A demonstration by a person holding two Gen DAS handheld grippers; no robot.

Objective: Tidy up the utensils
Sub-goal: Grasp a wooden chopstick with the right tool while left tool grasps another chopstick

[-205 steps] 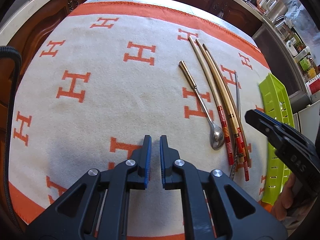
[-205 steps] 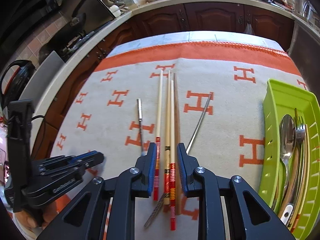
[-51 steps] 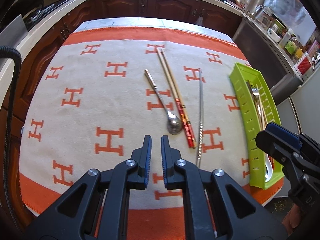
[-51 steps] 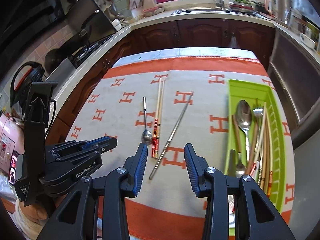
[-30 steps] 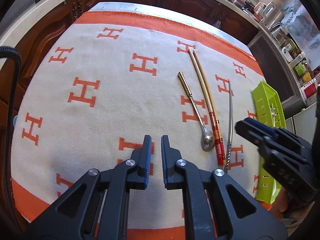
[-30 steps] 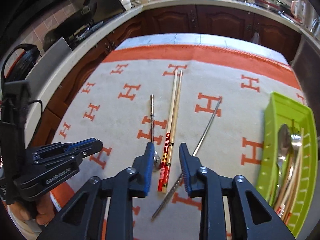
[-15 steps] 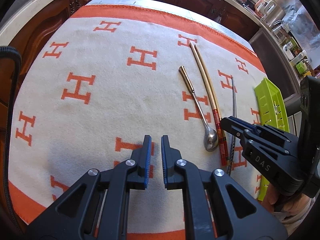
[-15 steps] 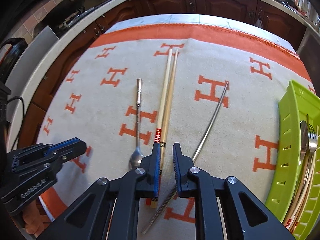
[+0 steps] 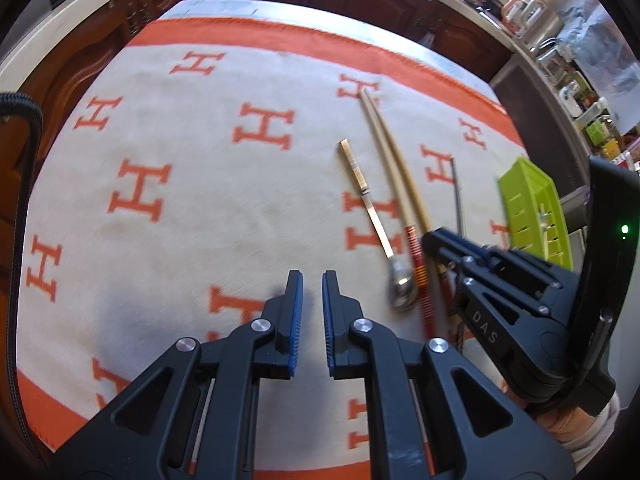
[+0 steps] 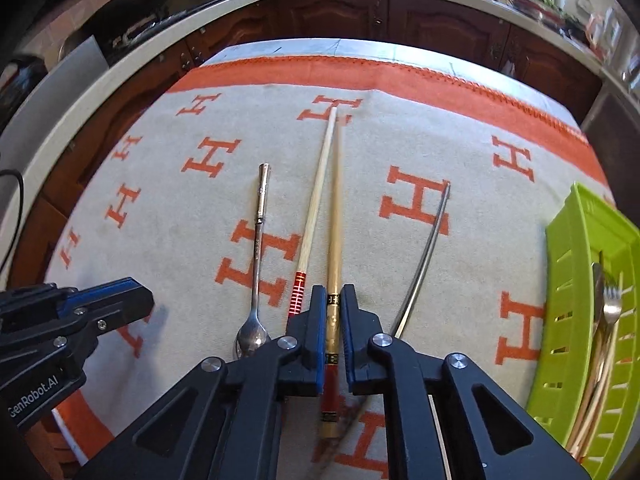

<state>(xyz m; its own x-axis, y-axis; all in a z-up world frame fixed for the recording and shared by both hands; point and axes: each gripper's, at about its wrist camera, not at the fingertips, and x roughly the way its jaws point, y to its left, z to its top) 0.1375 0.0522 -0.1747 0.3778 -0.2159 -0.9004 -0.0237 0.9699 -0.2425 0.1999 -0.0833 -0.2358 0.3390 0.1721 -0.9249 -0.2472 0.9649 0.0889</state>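
The darker bamboo chopstick (image 10: pixel 335 216) lies on the orange-and-cream cloth (image 10: pixel 160 216) beside its paler twin (image 10: pixel 316 196), long axis running away from me, thin tip far, banded butt near. My right gripper (image 10: pixel 331 322) is clamped on that butt end; I should lift level so it doesn't pivot. My left gripper (image 9: pixel 312 312) hangs closed on nothing.

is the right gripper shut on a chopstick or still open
Shut on one: the right gripper pads press a gold-banded chopstick; its red-banded partner lies outside.
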